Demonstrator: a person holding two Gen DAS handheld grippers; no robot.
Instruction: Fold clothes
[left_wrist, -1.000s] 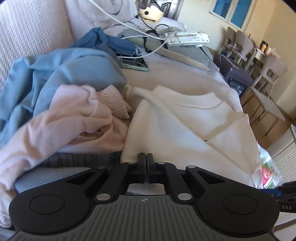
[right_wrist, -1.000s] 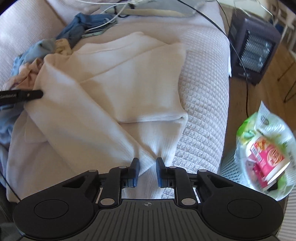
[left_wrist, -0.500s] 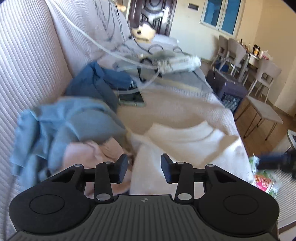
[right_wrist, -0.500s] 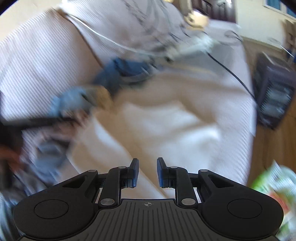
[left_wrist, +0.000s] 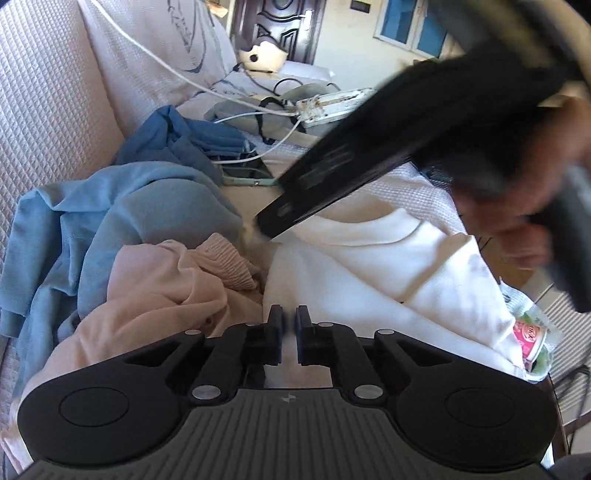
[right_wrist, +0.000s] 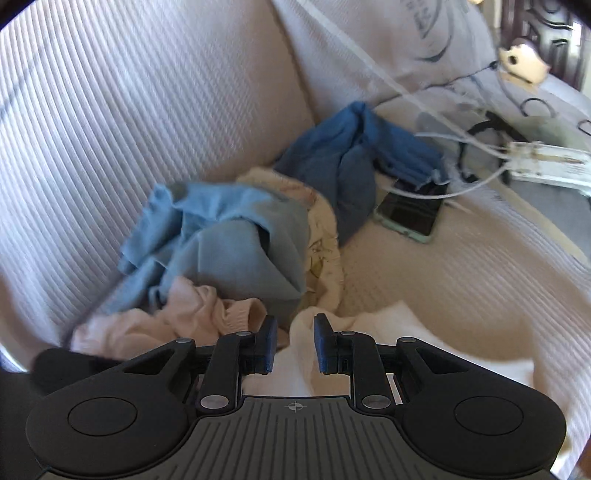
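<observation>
Left wrist view: the left tool (left_wrist: 290, 325) is seen at 6 o'clock, its jaws drawn almost together with only a narrow slit left between them. It is set over the near hem of the white sweater (left_wrist: 369, 280); whether a fold of the cloth is pinched in the slit cannot be told. The sweater is spread flat on the sofa (left_wrist: 44, 92) seat, filling the view from the centre out to 4 o'clock, with its collar turned toward 1 o'clock.

Crumpled just beside it at 8 o'clock, a pink garment (left_wrist: 162, 280) is touched by the sweater's edge. A light blue garment (left_wrist: 129, 206) is heaped behind that at 9 o'clock, and a dark blue garment (left_wrist: 177, 136) is bunched at 11 o'clock against the backrest.

From 2 o'clock the right tool (right_wrist: 293, 339) is brought in, blurred, gripped by a hand (left_wrist: 535, 206); its tip is placed at the sweater's far left corner, by the collar.

Right wrist view: the right tool's jaws are held partly apart and nothing is clamped between them. The white sweater's corner is seen through the gap, lying below.

A phone (left_wrist: 245, 173) in a pale green case is laid face up at 12 o'clock beyond the clothes. A white power strip (left_wrist: 332, 105) with trailing cables is seen behind it. A snack packet (left_wrist: 532, 332) is glimpsed at 4 o'clock, past the sweater's edge.
</observation>
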